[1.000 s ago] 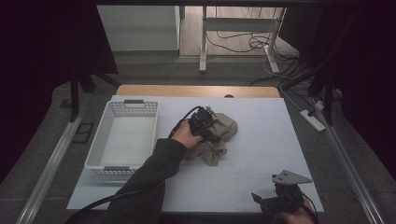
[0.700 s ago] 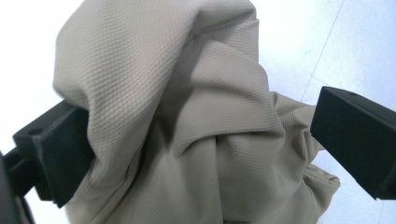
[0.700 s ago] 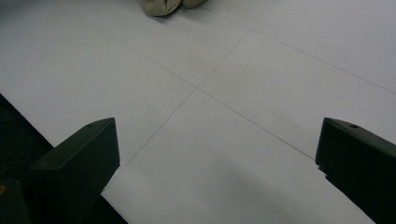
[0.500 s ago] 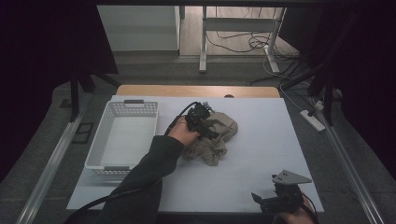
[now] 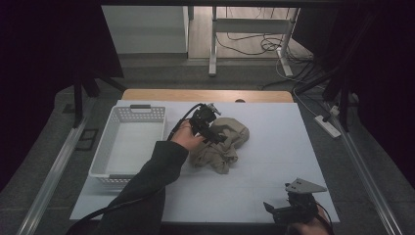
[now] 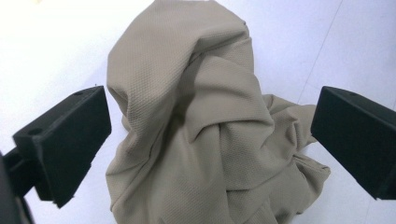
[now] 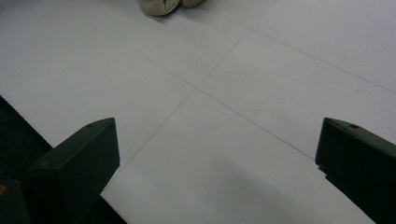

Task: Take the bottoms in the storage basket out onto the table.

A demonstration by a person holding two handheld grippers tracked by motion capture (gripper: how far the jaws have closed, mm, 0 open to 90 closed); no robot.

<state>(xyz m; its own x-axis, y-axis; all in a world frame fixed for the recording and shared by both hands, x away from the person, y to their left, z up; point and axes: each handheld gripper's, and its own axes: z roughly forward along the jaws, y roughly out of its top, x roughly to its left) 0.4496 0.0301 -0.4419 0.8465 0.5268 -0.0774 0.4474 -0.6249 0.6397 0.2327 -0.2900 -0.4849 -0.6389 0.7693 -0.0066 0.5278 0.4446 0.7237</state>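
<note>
Because the white basket (image 5: 128, 142) sits at the table's left edge, just beside the heap, we judge it the likely place for the beige cloth (image 5: 221, 143), which lies crumpled near the middle of the white table (image 5: 274, 147), apart from the basket. Next comes our left gripper (image 5: 215, 136), poised over the cloth's left side with its jaws spread wide to either side of the raised fold (image 6: 196, 116), not yet closed on it; we judge that spread is meant to take in a thick bunch of fabric. Farther right, our right gripper (image 5: 288, 209) waits at the near edge, jaws apart over bare table, well clear of the work. How the cloth's folds run underneath is hidden, and its near end is cut off in the left gripper view.
</note>
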